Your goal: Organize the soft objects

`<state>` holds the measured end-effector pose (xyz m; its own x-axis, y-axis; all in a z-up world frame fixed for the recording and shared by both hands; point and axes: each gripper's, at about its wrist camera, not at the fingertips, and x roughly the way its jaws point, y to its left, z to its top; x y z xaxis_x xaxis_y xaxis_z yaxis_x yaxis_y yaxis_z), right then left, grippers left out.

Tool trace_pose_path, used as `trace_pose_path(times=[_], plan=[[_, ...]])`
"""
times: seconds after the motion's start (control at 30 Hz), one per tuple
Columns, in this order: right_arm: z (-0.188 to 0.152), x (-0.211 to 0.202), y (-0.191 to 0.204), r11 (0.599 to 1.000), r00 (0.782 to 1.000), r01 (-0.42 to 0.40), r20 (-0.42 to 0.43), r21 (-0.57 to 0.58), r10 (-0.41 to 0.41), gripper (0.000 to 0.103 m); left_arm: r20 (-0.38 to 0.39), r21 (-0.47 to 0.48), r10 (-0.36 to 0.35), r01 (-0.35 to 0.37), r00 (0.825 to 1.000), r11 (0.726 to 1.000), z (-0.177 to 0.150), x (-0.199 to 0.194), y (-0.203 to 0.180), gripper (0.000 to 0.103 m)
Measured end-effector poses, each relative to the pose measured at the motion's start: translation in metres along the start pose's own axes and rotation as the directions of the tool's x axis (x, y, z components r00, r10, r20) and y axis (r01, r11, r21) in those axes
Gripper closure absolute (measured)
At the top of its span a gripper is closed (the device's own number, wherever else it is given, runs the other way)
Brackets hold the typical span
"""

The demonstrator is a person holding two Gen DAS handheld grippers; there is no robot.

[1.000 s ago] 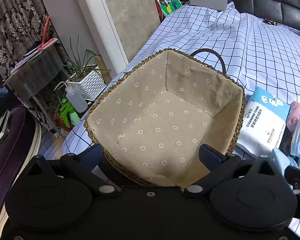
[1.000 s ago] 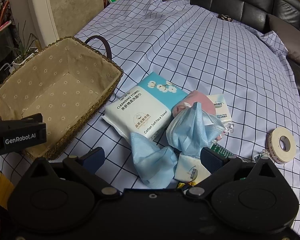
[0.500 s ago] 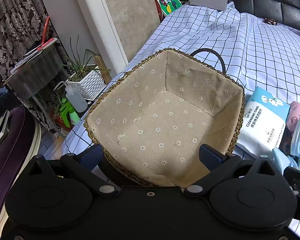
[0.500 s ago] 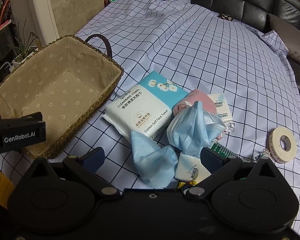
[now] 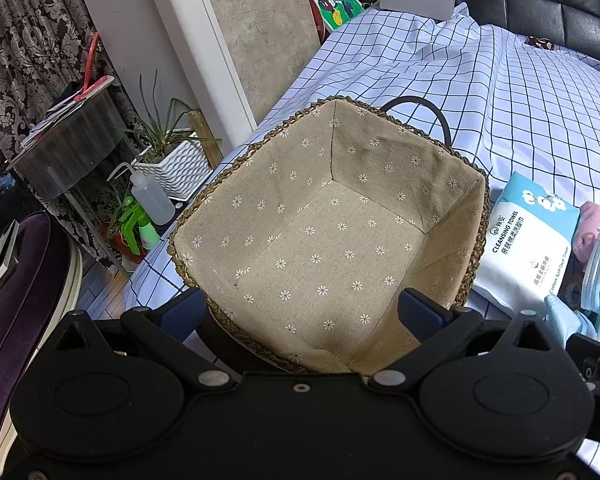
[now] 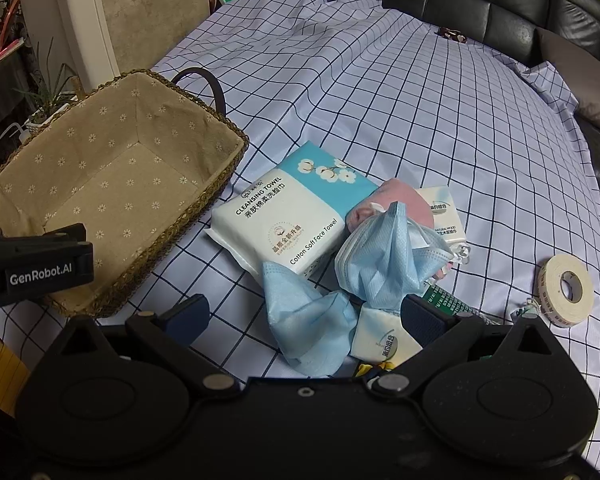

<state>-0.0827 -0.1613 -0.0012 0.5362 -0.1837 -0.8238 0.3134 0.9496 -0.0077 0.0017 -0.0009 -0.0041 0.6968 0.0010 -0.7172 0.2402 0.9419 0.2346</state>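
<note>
Left tool [image 5: 300,312] hangs with fingers spread wide and empty over the near rim of the basket [image 5: 476,240]; dipping lower, I judge I'd snag that rim and drag the basket along the bed [image 5: 500,100].

Right tool [image 6: 304,314] gapes, holding nothing, above the masks [image 6: 308,320]. Loose masks, towel pack [image 6: 284,216] and packets overlap, so closing now could pinch two things or catch an ear loop.
</note>
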Motion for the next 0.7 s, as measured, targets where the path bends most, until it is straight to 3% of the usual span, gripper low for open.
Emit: trace_pose_path(times=[0.7], plan=[[0.0001,-0.0005,0.0005,1.000,1.000,0.001,-0.004,-0.004,-0.001,0.001,0.000,0.005,-0.007,0.007,1.000,1.000,-0.0024,-0.0013,-0.0034,0.003]])
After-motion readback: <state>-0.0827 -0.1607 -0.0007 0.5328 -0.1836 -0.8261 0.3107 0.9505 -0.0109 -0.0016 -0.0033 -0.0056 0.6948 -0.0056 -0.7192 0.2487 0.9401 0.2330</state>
